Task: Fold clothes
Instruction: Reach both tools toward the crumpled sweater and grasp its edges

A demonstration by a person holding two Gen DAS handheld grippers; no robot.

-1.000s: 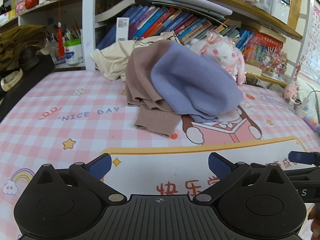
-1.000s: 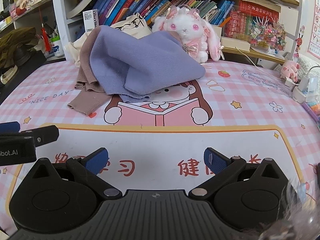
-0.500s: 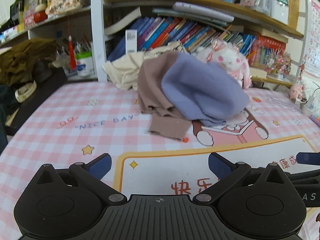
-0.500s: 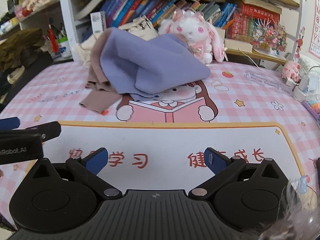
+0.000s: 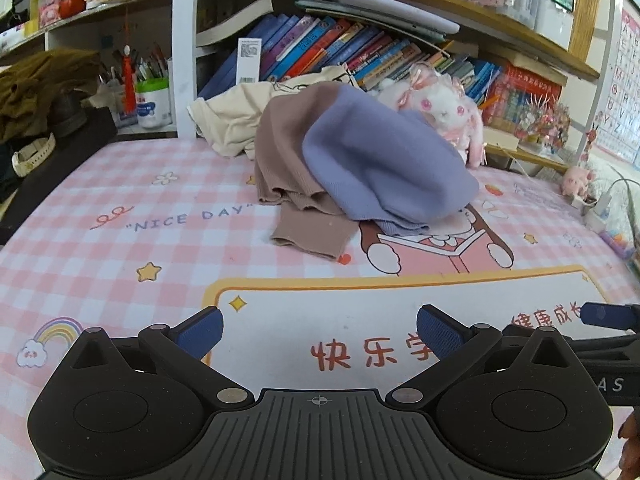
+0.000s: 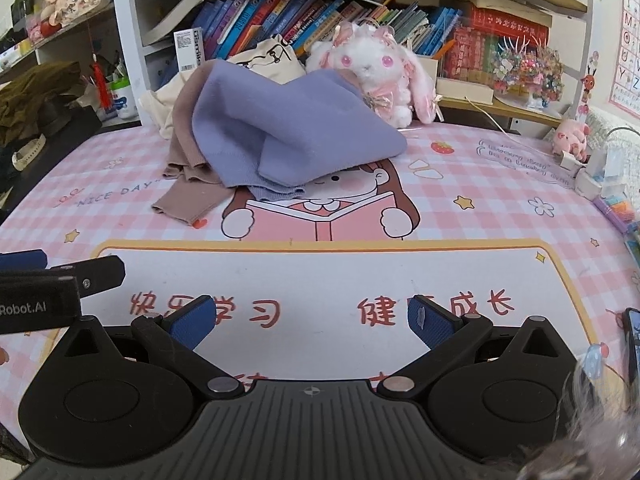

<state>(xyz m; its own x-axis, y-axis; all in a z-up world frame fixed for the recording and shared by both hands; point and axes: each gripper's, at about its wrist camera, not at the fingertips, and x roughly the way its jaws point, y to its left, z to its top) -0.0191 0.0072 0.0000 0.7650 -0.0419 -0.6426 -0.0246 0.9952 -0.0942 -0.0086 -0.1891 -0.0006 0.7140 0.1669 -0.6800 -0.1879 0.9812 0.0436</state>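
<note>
A heap of clothes lies at the back of the pink checked mat (image 5: 120, 208): a lavender sweater (image 5: 380, 164) on top of a brown knit garment (image 5: 288, 160), with a cream garment (image 5: 232, 120) behind. The heap also shows in the right wrist view, lavender sweater (image 6: 288, 136) over brown garment (image 6: 184, 148). My left gripper (image 5: 320, 332) is open and empty, well short of the heap. My right gripper (image 6: 310, 322) is open and empty, over the white panel of the mat (image 6: 320, 276). Each gripper's tip shows at the edge of the other's view.
A white and pink plush rabbit (image 6: 376, 68) sits behind the heap against a bookshelf (image 5: 340, 52) full of books. Dark clothes and a watch (image 5: 32, 152) lie at the left edge. A small pig toy (image 6: 570, 136), chargers and cables are at the right edge.
Both grippers have pulled back and tilted, so the heap sits a little farther off and more to the right in each view. Both stay open and empty.
</note>
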